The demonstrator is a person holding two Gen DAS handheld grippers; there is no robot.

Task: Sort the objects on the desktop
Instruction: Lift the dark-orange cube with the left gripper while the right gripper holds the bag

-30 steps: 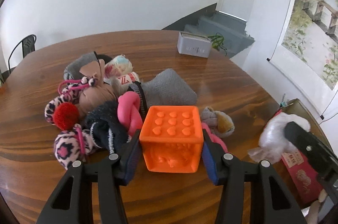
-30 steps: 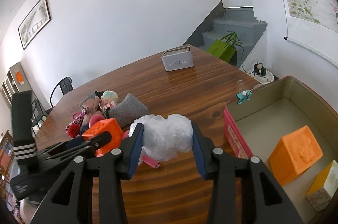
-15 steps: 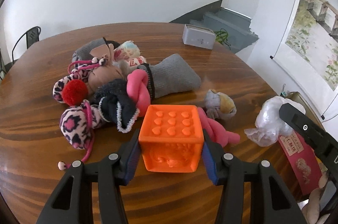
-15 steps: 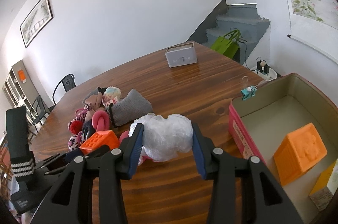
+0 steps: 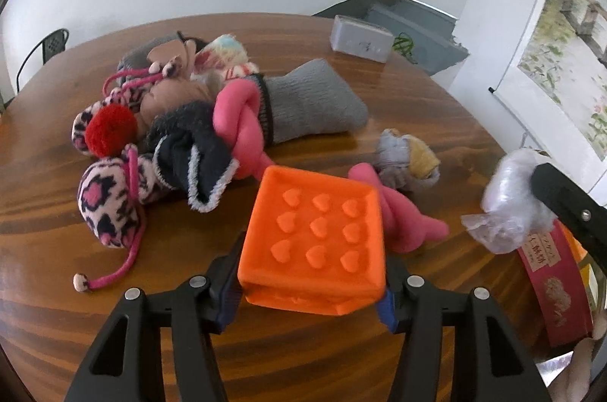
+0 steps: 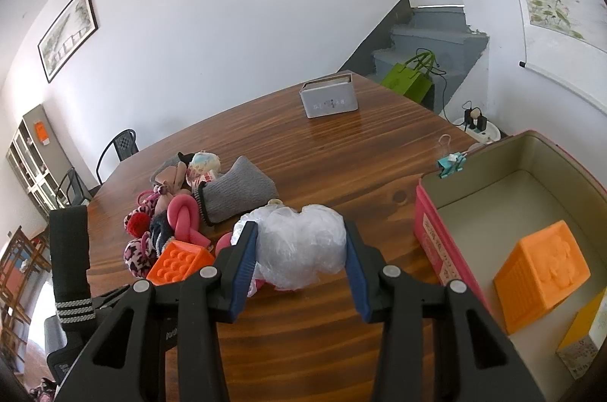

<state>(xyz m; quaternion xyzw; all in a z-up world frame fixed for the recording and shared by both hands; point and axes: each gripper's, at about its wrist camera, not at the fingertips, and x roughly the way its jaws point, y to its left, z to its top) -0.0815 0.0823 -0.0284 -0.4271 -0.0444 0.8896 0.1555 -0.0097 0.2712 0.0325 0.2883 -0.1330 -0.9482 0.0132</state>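
An orange cube [image 5: 315,235] with raised hearts sits tilted between the pads of my left gripper [image 5: 311,292], just above the wooden table [image 5: 151,288]. The jaws are opening, and the pads still touch the cube's sides. In the right wrist view the same cube [image 6: 178,263] shows low at the left. My right gripper [image 6: 299,269] is shut on a crumpled clear plastic bag [image 6: 299,246], held above the table beside the pink box [image 6: 428,231]. From the left wrist view the bag [image 5: 508,208] appears at the right edge.
A pile of socks and soft toys [image 5: 189,121] with a pink knotted piece [image 5: 242,121] lies behind the cube. A grey-yellow sock ball [image 5: 408,159] lies apart. The pink box holds another orange cube [image 6: 538,277] and a yellow carton [image 6: 584,341]. A grey tin [image 6: 329,100] stands far back.
My left gripper has sunk toward the table, and the orange cube has tipped and turned between its slightly wider jaws. The right gripper and its bag have not moved.
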